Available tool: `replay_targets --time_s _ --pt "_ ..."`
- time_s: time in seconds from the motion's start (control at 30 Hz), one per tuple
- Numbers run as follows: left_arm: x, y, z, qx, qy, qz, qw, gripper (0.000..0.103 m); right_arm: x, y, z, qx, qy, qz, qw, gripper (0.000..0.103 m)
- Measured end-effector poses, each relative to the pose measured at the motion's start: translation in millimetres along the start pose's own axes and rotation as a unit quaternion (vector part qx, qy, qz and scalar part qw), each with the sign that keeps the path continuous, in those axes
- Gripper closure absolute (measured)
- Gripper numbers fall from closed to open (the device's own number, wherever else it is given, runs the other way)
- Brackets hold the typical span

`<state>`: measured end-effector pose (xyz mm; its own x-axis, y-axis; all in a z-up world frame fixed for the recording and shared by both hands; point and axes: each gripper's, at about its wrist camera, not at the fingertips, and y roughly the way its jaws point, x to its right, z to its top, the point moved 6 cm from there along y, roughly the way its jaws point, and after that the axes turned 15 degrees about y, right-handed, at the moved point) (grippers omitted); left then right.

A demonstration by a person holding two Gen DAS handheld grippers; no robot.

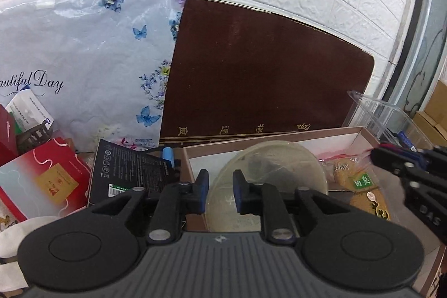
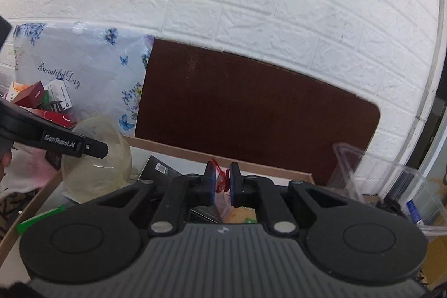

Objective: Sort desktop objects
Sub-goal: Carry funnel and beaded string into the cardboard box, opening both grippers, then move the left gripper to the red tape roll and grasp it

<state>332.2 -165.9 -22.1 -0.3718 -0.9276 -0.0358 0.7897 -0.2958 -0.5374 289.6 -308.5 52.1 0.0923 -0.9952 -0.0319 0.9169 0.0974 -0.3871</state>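
the left gripper (image 1: 220, 193) stands slightly parted with nothing pinched between its blue pads, and through the gap shows a cloudy translucent bowl (image 1: 268, 180) lying tilted in the shallow cardboard box (image 1: 279, 140); whether the pads touch the bowl's rim is hard to tell. the right gripper (image 2: 222, 185) is nearly closed on the red-stringed top of a clear packet (image 2: 223, 180), most of which is hidden beneath the gripper body. in the left wrist view that packet's tan contents and green label (image 1: 363, 186) lie in the box, just right of the bowl. a black carton (image 1: 131, 172) is partly covered by the left fingers. a clear plastic bin (image 2: 391, 180) is cut off at the right edge.
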Motion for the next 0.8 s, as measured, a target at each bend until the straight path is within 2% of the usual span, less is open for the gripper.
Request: replay_targets --time_s 0.03,0.07,0.1,0.13,0.17,0.2,0.27,0.43,0.57,0.8 --pt "2 -1 0 0.005 0.004 -0.013 0.9999 0.066 0 5 -1 -0.008 0.0 -0.003 1.0 0.09" --pt "4 -4 -1 0.013 0.007 -0.033 0.9993 0.046 2 6 -2 -0.011 0.0 -0.013 1.0 0.071" --pt "5 -9 -1 0.026 0.007 -0.057 0.998 0.037 4 6 -3 -0.009 0.002 -0.023 1.0 0.049" --pt "6 -14 -1 0.038 0.006 -0.072 0.9967 0.021 6 2 -4 -0.005 0.006 -0.028 1.0 0.044" --pt "7 -20 -1 0.044 0.003 -0.072 0.9964 0.011 9 -3 -4 -0.003 0.008 -0.029 1.0 0.038" --pt "7 -25 -2 0.05 0.0 -0.065 0.9966 0.009 10 -8 -4 -0.003 0.01 -0.031 0.999 0.026" --pt "8 -35 -2 0.057 -0.005 -0.063 0.9964 0.005 12 -20 -5 0.001 0.014 -0.04 0.999 0.01" --pt "10 -62 -10 0.056 -0.025 -0.064 0.9961 0.003 2 -45 -13 -0.012 0.012 -0.031 0.999 0.009" --pt "12 -83 -18 0.041 -0.02 -0.038 0.9983 0.002 -13 -62 -24 -0.033 0.016 -0.018 0.999 0.008" --pt "12 -118 -45 0.018 -0.002 -0.007 0.9998 0.002 -40 -90 -42 -0.042 0.014 0.0 0.999 0.006"
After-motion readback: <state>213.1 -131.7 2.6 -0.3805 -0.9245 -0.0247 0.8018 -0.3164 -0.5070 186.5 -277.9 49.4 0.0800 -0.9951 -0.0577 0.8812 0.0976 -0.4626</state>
